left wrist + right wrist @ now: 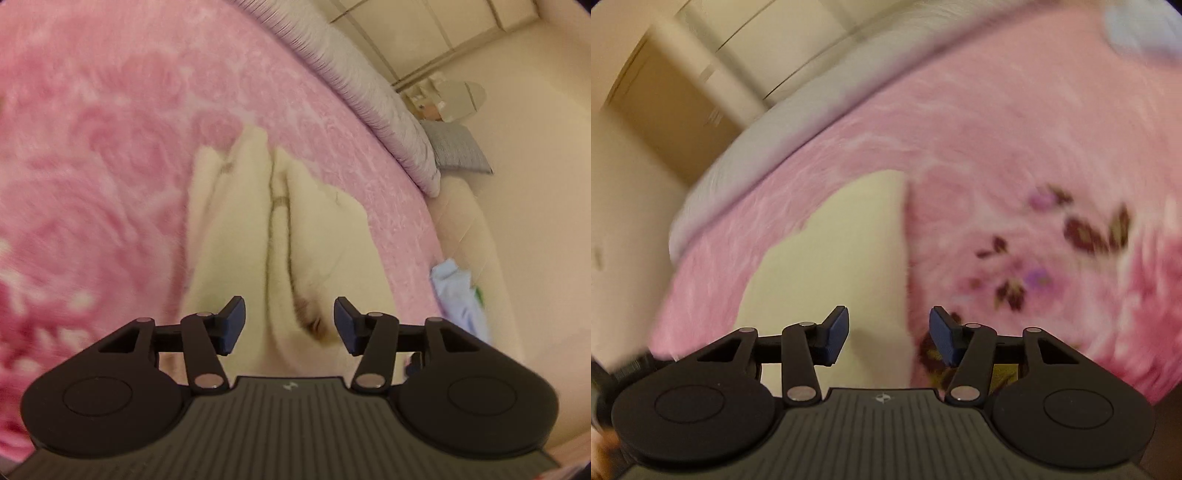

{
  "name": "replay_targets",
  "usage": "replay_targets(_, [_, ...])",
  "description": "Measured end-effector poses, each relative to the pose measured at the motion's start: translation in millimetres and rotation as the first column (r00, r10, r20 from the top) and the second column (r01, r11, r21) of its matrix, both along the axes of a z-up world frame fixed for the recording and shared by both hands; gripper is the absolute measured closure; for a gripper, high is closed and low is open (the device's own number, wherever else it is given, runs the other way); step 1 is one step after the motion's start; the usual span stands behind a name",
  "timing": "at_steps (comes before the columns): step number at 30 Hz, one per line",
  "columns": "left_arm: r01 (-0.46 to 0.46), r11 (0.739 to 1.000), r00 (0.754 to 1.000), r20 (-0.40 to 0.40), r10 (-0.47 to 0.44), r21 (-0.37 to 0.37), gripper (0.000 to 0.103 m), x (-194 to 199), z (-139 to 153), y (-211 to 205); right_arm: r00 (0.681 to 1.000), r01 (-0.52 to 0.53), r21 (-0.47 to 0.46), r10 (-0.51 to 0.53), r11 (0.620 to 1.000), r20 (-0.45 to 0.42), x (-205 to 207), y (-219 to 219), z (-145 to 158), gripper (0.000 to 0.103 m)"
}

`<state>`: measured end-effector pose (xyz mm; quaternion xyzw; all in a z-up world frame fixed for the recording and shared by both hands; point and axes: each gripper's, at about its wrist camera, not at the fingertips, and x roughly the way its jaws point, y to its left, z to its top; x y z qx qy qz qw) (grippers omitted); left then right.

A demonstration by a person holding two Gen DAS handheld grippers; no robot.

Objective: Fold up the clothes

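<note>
A cream-white garment (255,229) lies on a pink flowered blanket (110,129), with a dark seam running down its middle. My left gripper (289,325) hovers over its near end, jaws apart, the blue pads clear of the cloth. In the right wrist view the same cream garment (849,251) lies flat with a straight right edge. My right gripper (889,334) stands open above that edge, nothing pinched between its pads. Both views are blurred by motion.
The pink blanket (1015,147) covers a bed with a grey-white striped mattress edge (373,99). A grey pillow (458,147) and a light blue cloth (458,288) lie beyond the bed's right side. Cream cupboards (713,66) stand behind.
</note>
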<state>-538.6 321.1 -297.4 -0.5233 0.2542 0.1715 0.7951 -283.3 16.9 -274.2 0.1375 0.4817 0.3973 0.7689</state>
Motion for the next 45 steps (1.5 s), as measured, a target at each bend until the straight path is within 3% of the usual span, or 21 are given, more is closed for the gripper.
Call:
replay_targets(4, [-0.019, 0.995, 0.999, 0.025, 0.021, -0.098, 0.044, 24, -18, 10, 0.99, 0.071, 0.084, -0.059, 0.994, -0.13, 14, 1, -20, 0.05])
replay_targets(8, [-0.001, 0.996, 1.0, 0.031, 0.004, -0.087, 0.042, 46, -19, 14, 0.957, 0.169, 0.153, -0.125, 0.974, -0.262, 27, 7, -39, 0.05])
replay_targets(9, [0.007, 0.997, 0.999, 0.036, -0.004, -0.077, 0.055, 50, -18, 14, 0.944, 0.196, 0.164, -0.14, 0.967, -0.3, 31, 7, -44, 0.05])
replay_targets(11, [0.031, 0.999, 0.999, 0.04, -0.03, -0.027, 0.076, 56, -14, 13, 0.919, 0.234, 0.195, -0.15, 0.953, -0.365, 38, 7, -55, 0.061])
replay_targets(12, [0.037, 0.999, 0.998, 0.041, -0.037, 0.006, 0.078, 56, -11, 11, 0.908, 0.246, 0.215, -0.146, 0.945, -0.393, 40, 7, -61, 0.064])
replay_targets(15, [0.048, 0.989, 0.997, 0.049, -0.056, 0.143, 0.081, 50, 7, 3, 0.932, 0.198, 0.209, -0.118, 0.958, -0.342, 37, 15, -53, 0.071])
replay_targets(18, [0.044, 0.946, 0.996, 0.062, -0.067, 0.322, 0.081, 29, 34, -11, 0.975, 0.083, 0.218, -0.034, 0.972, -0.222, 23, 28, -35, 0.074])
replay_targets(20, [0.028, 0.922, 0.997, 0.059, -0.055, 0.385, 0.081, 9, 41, -15, 0.993, -0.012, 0.193, 0.034, 0.981, -0.111, 9, 45, -23, 0.074])
replay_targets(22, [0.014, 0.92, 0.998, 0.048, -0.036, 0.392, 0.081, -8, 36, -13, 0.995, -0.102, 0.141, 0.103, 0.985, -0.005, -8, 61, -12, 0.074])
replay_targets(25, [0.014, 0.951, 0.999, 0.032, -0.025, 0.31, 0.08, -21, 5, -1, 0.972, -0.172, -0.012, 0.171, 0.985, 0.159, -34, 84, -5, 0.075])
replay_targets(27, [-0.006, 0.968, 0.997, 0.078, -0.014, 0.25, 0.079, -28, -13, 6, 0.95, -0.176, -0.09, 0.193, 0.98, 0.244, -45, 92, -4, 0.075])
replay_targets(29, [-0.02, 0.978, 0.992, 0.125, -0.006, 0.208, 0.079, -28, -22, 11, 0.941, -0.174, -0.124, 0.202, 0.977, 0.271, -48, 93, -3, 0.075])
replay_targets(31, [-0.012, 0.976, 0.99, 0.139, -0.019, 0.218, 0.079, -23, -22, 15, 0.945, -0.162, -0.128, 0.192, 0.978, 0.266, -46, 90, -4, 0.075])
replay_targets(36, [0.021, 0.959, 0.995, 0.083, -0.046, 0.282, 0.078, -6, -19, 23, 0.948, -0.166, -0.107, 0.188, 0.98, 0.255, -45, 82, -3, 0.072])
replay_targets(39, [0.009, 0.95, 0.998, 0.056, -0.027, 0.312, 0.078, -15, -10, 19, 0.956, -0.169, -0.052, 0.177, 0.984, 0.232, -45, 65, 3, 0.069])
replay_targets(43, [-0.039, 0.895, 0.999, 0.009, 0.039, 0.444, 0.079, -41, 25, -5, 0.966, -0.163, 0.023, 0.155, 0.986, 0.209, -49, 29, 11, 0.069])
replay_targets(45, [-0.02, 0.868, 1.0, 0.025, 0.008, 0.496, 0.079, -52, 47, -23, 0.966, -0.155, 0.011, 0.149, 0.988, 0.209, -53, 17, 12, 0.069])
